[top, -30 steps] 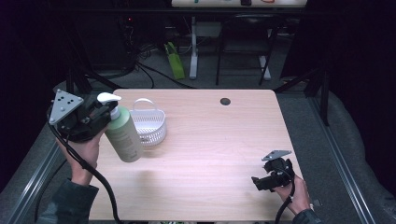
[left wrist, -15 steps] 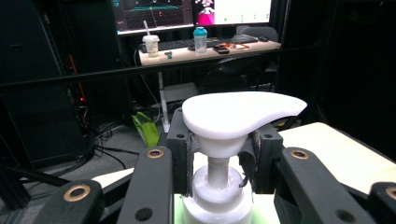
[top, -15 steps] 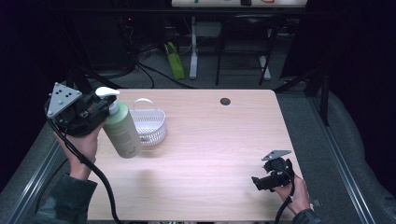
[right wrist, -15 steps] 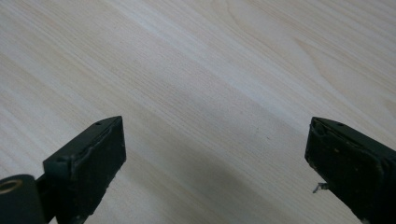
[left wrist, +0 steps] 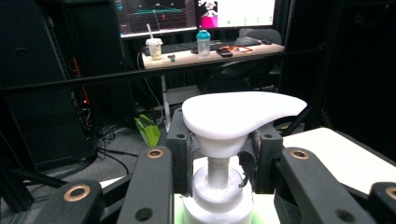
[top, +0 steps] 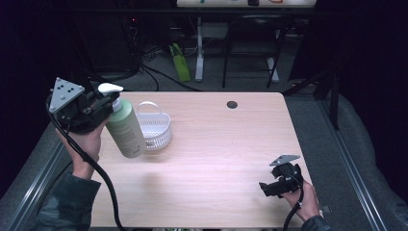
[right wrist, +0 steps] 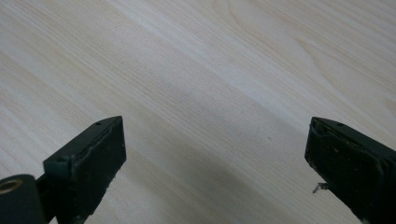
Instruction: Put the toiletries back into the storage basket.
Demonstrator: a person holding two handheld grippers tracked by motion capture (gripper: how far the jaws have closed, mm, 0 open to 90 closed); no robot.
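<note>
A green pump bottle (top: 126,130) with a white pump head (top: 109,88) hangs tilted above the table's left side. My left gripper (top: 107,107) is shut on the bottle's neck just under the pump. In the left gripper view the white pump head (left wrist: 238,112) sits between the two black fingers (left wrist: 180,149), which clamp the neck (left wrist: 218,172). A white slotted basket (top: 154,127) stands just right of the bottle. My right gripper (top: 265,187) rests low at the table's front right, open, with bare wood between its fingers (right wrist: 91,156).
The wooden table (top: 216,144) has a dark round hole (top: 232,104) near its far edge. Beyond the far edge are cables, table legs and a green object (top: 179,62) on the floor. A desk with monitors (left wrist: 196,14) stands behind.
The left hand has lifted the bottle slightly and drawn it a little left, away from the basket. The right gripper has stayed put.
</note>
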